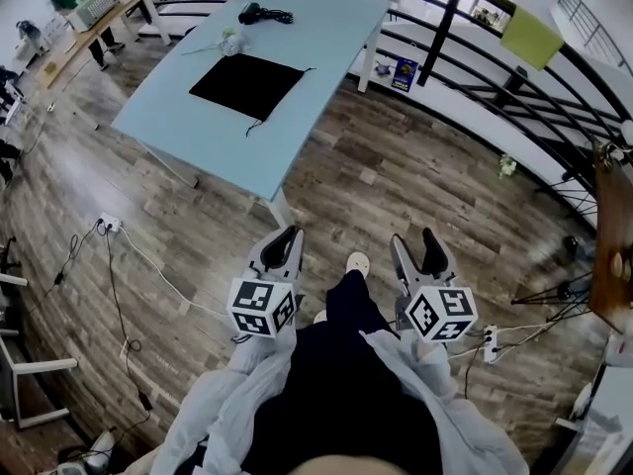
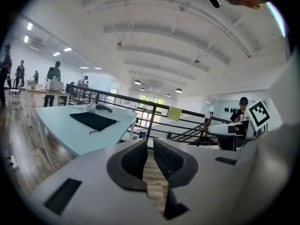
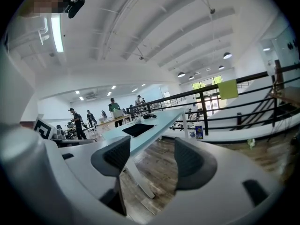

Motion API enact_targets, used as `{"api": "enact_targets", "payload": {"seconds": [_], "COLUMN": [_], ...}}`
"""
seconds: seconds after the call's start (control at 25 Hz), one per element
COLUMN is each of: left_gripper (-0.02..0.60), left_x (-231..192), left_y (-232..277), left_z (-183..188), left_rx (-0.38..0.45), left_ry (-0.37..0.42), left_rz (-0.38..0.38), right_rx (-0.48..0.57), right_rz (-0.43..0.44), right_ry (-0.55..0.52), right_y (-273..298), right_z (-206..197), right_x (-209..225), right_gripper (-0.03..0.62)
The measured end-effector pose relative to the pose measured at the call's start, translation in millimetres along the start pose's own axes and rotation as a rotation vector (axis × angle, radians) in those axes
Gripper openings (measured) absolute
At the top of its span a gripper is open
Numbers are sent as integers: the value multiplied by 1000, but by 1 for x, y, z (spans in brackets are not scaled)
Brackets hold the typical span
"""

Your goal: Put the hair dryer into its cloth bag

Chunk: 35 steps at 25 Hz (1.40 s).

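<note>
The black cloth bag lies flat on the light blue table, well ahead of me. At the table's far end lies the black hair dryer with its cord. Both grippers hang over the wooden floor, short of the table and near the person's legs. My left gripper is shut with nothing in it. My right gripper stands open and empty. In the left gripper view the bag and the dryer lie far beyond the jaws. The right gripper view has the bag past its jaws.
A small pale bundle lies between bag and dryer. A black railing runs behind and right of the table, with a yellow-green cloth on it. A power strip and cables lie on the floor at left. People stand at a far desk.
</note>
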<state>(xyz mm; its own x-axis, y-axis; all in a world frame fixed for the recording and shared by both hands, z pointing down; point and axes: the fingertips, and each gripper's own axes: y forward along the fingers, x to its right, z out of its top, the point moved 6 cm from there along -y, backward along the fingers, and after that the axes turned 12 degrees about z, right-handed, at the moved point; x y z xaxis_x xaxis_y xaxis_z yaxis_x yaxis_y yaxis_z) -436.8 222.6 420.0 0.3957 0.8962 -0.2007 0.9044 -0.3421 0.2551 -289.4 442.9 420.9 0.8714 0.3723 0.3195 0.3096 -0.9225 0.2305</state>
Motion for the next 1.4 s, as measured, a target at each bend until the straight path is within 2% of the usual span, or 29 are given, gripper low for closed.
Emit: {"api": "enact_targets", "payload": {"seconds": [0.12, 0.16, 0.2, 0.24, 0.72, 1.4], "left_gripper": [43, 79, 144, 172, 173, 173], "left_x": [1, 2, 4, 5, 20, 28], "left_y": [22, 29, 37, 44, 134, 230], "left_z": [8, 10, 13, 15, 45, 67], "left_rx": [16, 14, 10, 7, 33, 70], "left_ry": [-24, -32, -37, -37, 1, -16], "left_rz": [16, 17, 14, 10, -1, 78], "right_rx": [4, 3, 2, 1, 7, -21], "right_rz": [7, 10, 15, 20, 89, 175], "right_ry": [7, 10, 11, 9, -4, -23], "right_y": [15, 20, 25, 31, 101, 176], "right_z": [10, 14, 18, 23, 67, 110], "right_x": [20, 27, 32, 38, 105, 184], "right_gripper": [295, 295, 296, 295, 299, 301]}}
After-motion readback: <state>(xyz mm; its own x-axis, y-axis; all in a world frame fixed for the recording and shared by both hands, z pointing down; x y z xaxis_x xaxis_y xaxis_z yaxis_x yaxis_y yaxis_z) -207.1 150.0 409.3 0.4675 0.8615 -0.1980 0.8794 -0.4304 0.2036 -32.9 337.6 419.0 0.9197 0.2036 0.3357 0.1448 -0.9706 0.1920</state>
